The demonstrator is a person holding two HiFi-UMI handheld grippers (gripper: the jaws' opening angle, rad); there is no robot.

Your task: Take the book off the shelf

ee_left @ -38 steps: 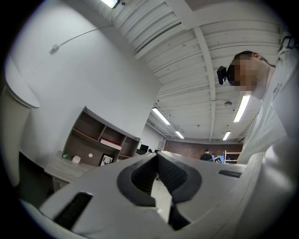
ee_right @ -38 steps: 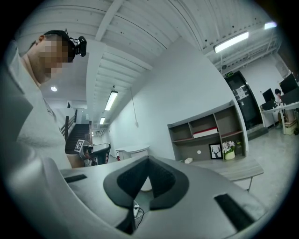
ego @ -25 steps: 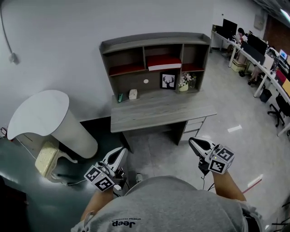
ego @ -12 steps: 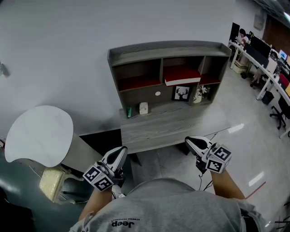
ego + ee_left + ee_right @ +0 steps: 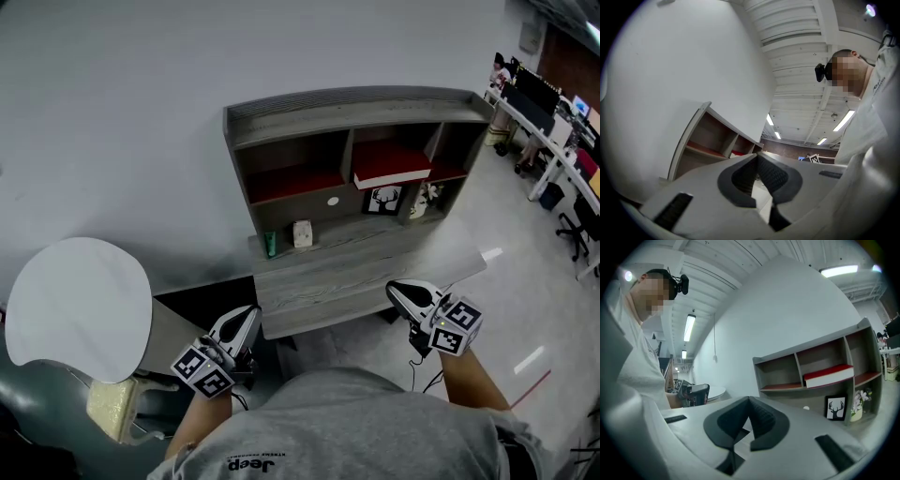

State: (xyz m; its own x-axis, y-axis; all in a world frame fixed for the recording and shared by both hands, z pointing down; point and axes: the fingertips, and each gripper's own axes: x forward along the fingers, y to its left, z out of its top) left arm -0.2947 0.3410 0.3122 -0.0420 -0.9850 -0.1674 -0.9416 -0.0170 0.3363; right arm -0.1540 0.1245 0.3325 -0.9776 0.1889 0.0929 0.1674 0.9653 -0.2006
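A red book with white page edges [image 5: 392, 166] lies flat in the middle compartment of the grey shelf unit [image 5: 356, 103] on the desk [image 5: 356, 272]. The right gripper view shows the book [image 5: 829, 375] ahead and to the right. My left gripper [image 5: 249, 313] is shut and empty, held short of the desk's front left corner. My right gripper [image 5: 395, 289] is also shut and empty, over the desk's front right edge. In their own views the left gripper [image 5: 757, 155] and right gripper [image 5: 749, 400] have their jaws closed tip to tip. Both are well short of the book.
Under the book stand a framed deer picture [image 5: 380, 199] and a flower vase [image 5: 430, 197]. A green bottle [image 5: 270, 245] and a small white box [image 5: 302, 234] sit at the desk's back left. A white round table [image 5: 75, 295] is at left, office desks [image 5: 544, 103] at far right.
The person and both grippers have moved toward the desk, which now sits nearer and larger in the head view. Both grippers stayed shut and empty.
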